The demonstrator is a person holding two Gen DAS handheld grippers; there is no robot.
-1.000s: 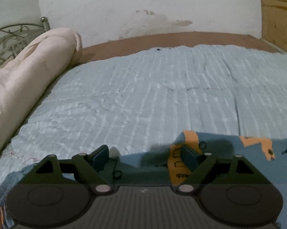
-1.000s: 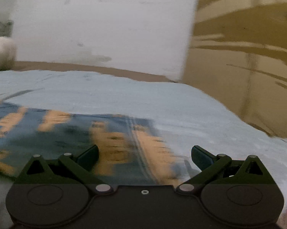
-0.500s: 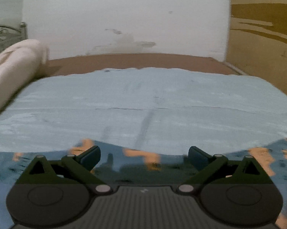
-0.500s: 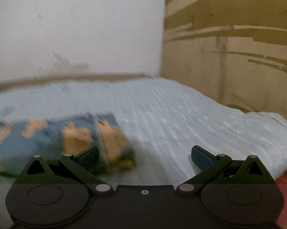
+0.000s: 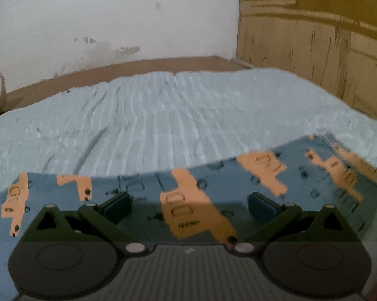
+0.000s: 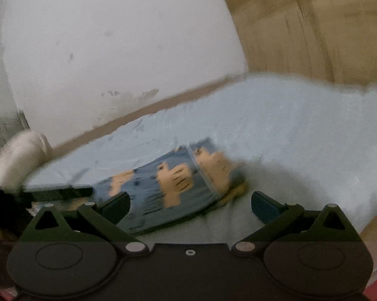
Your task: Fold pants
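The pants (image 5: 238, 183) are blue with orange patches and lie flat on the light blue bedspread (image 5: 176, 115). In the left wrist view they fill the near strip of the bed, and my left gripper (image 5: 189, 204) is open just above them, holding nothing. In the right wrist view the pants (image 6: 173, 183) look like a folded stack, blurred, ahead and left of centre. My right gripper (image 6: 191, 205) is open and empty, above their near right edge.
A rolled cream blanket (image 6: 18, 160) lies at the bed's left end. A white wall (image 5: 113, 20) runs behind the bed and a wooden wardrobe (image 5: 313, 37) stands at the right. A dark flat object (image 6: 60, 192) lies left of the pants.
Both grippers have swung and pulled back, so more of the pants shows in each view. The left gripper's jaws are wider than one second ago. The right view tilted and is blurred.
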